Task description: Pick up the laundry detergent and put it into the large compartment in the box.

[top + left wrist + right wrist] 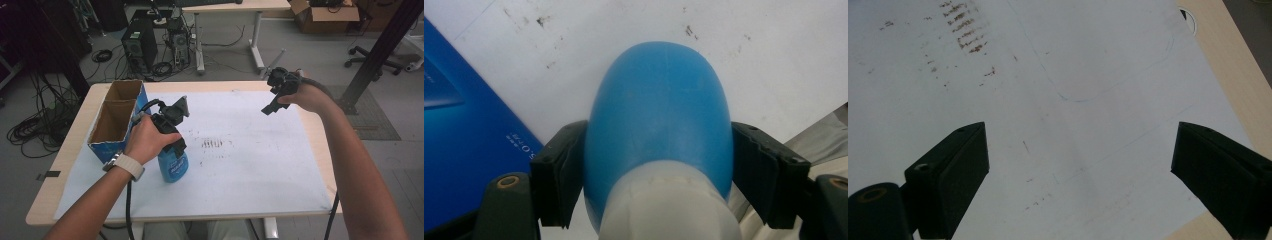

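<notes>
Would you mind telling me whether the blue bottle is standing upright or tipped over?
Upright: the blue bottle stands base-down on the white sheet, with the left tool clamped round it below the neck.

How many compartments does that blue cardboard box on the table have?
2. The blue cardboard box is split by a divider: far compartment toward the table's back edge, near compartment beside the left gripper. Both look empty, though their floors are partly hidden.

The table has a light wooden top, and a white paper sheet covers most of it — with brown smudges near the middle. On the sheet stand a blue bottle and, at the left, an open blue cardboard box.
</notes>
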Demonstrator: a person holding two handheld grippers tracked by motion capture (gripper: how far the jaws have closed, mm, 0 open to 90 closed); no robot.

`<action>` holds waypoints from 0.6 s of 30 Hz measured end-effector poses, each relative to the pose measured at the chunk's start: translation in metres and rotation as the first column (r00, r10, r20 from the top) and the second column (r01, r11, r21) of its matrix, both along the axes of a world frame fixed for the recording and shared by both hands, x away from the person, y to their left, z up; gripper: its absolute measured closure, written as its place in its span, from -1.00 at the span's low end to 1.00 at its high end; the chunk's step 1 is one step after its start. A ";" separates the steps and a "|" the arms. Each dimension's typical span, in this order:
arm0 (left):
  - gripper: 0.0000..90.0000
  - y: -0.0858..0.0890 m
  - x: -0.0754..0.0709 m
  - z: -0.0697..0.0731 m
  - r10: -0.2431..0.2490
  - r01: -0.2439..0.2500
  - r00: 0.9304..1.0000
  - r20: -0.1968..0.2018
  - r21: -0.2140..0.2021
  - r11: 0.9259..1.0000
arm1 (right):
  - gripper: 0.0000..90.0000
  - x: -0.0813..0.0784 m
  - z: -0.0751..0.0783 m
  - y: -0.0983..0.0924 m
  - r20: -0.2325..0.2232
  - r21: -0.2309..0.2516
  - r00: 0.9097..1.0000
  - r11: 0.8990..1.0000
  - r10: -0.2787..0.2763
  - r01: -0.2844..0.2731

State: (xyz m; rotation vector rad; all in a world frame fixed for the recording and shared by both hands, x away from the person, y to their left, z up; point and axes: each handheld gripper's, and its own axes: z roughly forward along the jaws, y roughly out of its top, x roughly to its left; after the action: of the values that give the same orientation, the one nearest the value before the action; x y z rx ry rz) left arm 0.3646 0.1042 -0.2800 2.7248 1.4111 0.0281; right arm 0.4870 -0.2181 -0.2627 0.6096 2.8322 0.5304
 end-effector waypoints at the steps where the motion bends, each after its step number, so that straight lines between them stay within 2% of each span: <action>1: -0.33 0.000 0.000 0.000 -0.001 0.001 1.000 -0.001 0.001 1.000 | -0.82 0.000 0.000 0.000 0.000 0.000 1.000 1.000 0.000 0.000; 6: -0.19 0.000 0.000 -0.001 0.003 -0.003 1.000 -0.004 0.022 1.000 | -0.82 0.000 0.000 0.000 -0.002 -0.001 1.000 1.000 -0.002 0.002; 18: -0.17 -0.001 -0.001 0.000 -0.007 0.007 1.000 -0.003 0.027 1.000 | -0.81 0.000 -0.001 0.001 -0.002 0.001 1.000 1.000 0.003 -0.003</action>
State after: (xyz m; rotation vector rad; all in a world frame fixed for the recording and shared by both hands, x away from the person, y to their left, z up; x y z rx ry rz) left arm 0.3639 0.1030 -0.2803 2.7529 1.4120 0.0438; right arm 0.4873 -0.2173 -0.2639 0.6065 2.8351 0.5320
